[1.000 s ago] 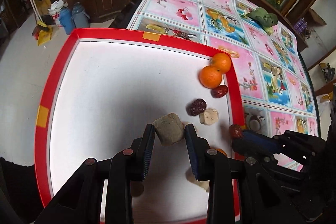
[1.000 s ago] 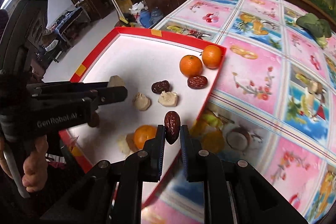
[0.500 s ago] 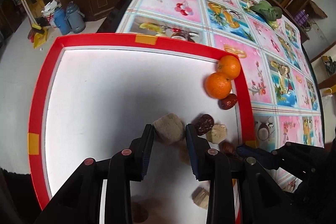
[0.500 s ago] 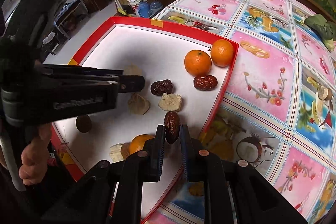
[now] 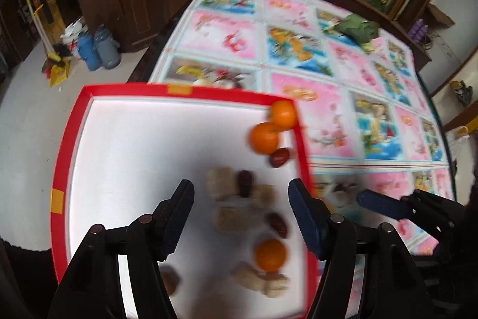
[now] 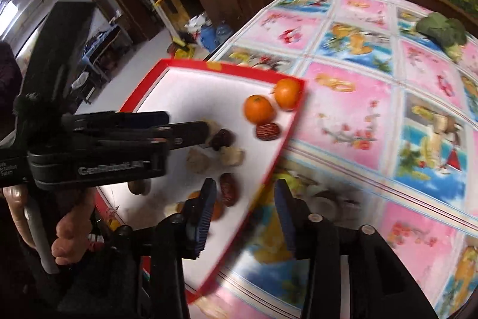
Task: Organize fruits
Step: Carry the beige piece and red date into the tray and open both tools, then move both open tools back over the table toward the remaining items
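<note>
While both grippers' jaws are opening, empty, beyond them three oranges (image 5: 264,137) and blurred dates (image 6: 229,189) dot the tray (image 5: 68,139).

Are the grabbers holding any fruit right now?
No. The left gripper and right gripper are both opening, with nothing pinched; the fruit lies on the red tray.

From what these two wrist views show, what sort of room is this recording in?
Probably a home dining or living room: a big table under a fruit-print tablecloth, dark wooden cabinets with bottles, and a broom with dustpan on the floor.
</note>
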`<state>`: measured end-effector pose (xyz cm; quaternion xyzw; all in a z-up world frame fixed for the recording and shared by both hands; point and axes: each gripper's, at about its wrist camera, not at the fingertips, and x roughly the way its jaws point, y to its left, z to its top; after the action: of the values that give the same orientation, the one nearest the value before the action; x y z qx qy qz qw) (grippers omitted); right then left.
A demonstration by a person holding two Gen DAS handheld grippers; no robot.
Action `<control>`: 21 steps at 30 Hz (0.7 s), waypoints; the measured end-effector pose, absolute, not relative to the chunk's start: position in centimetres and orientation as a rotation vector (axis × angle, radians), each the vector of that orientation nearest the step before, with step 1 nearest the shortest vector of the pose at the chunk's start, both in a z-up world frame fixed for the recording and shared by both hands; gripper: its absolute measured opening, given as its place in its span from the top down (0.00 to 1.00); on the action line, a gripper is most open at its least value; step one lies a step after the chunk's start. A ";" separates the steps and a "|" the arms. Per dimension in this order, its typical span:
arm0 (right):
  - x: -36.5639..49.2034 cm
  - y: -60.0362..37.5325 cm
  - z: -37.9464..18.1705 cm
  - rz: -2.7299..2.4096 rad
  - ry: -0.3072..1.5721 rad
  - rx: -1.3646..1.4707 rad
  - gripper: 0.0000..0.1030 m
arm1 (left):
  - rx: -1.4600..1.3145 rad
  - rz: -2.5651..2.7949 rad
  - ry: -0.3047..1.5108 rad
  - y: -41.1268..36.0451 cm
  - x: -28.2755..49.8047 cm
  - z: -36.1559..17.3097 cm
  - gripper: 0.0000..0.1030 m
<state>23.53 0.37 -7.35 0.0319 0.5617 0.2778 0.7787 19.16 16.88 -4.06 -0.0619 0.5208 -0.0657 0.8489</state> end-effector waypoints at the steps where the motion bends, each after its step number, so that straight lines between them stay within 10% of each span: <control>1: 23.6 -0.4 -7.2 0.593 1.210 0.077 0.58 | -0.127 -0.150 1.090 16.1 18.9 -3.7 0.37; 21: 28.8 -18.1 -7.2 0.348 1.160 0.195 0.57 | 0.020 -0.254 1.127 0.2 23.3 -4.9 0.39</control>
<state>28.75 -18.12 -7.22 0.0915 0.5445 0.1635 0.8176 23.31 0.16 -4.95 0.0095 0.5325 -0.1203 0.8378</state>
